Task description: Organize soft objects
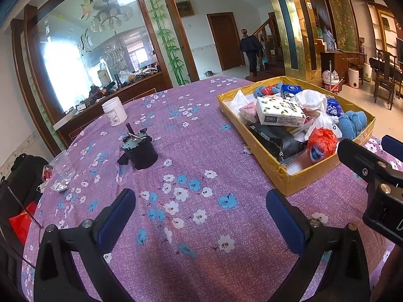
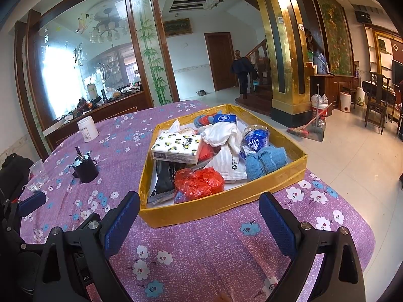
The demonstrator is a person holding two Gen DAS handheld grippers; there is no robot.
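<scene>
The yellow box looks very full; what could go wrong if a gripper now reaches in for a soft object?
Items in the yellow box are heaped, so pulling the red plastic bag could drag the black pouch with it. The box sits near the table edge and might slide off. Both the left gripper and right gripper are open and empty.

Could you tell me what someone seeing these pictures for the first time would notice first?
The eye goes first to the gold box on the purple floral tablecloth, piled with soft things: a red bag at its near edge, a blue knit at its right, a lemon-print tissue pack on top. Left of it stand a dark cup and a white jar. Both the left claw and right claw are open and empty in the foreground.
</scene>
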